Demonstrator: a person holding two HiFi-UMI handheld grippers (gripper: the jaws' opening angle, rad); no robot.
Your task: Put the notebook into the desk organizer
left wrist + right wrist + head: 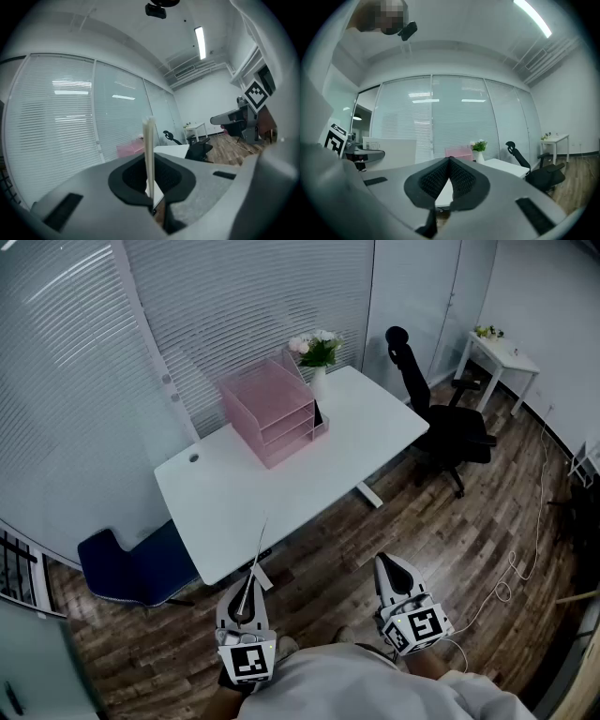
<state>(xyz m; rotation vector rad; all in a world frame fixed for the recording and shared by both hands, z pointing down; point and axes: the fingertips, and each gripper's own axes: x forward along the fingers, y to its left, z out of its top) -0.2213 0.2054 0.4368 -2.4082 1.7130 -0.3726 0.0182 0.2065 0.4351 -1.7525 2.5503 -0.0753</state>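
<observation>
I stand well back from the white desk [281,486], where the pink tiered desk organizer [270,411] sits at the far side. My left gripper [246,594] is low in the head view, shut on a thin white notebook [260,545] that points edge-on toward the desk. In the left gripper view the notebook [149,154] stands upright between the pressed pads, and the organizer [129,150] shows far behind it. My right gripper [389,568] hangs beside it, shut with nothing in it. In the right gripper view the pads [461,180] meet, and the organizer [458,152] lies straight ahead.
A vase of flowers [317,354] stands right next to the organizer. A black office chair [442,423] is at the desk's right end and a blue chair [136,563] at its near left. A small white table [502,357] and a floor cable [511,568] lie to the right.
</observation>
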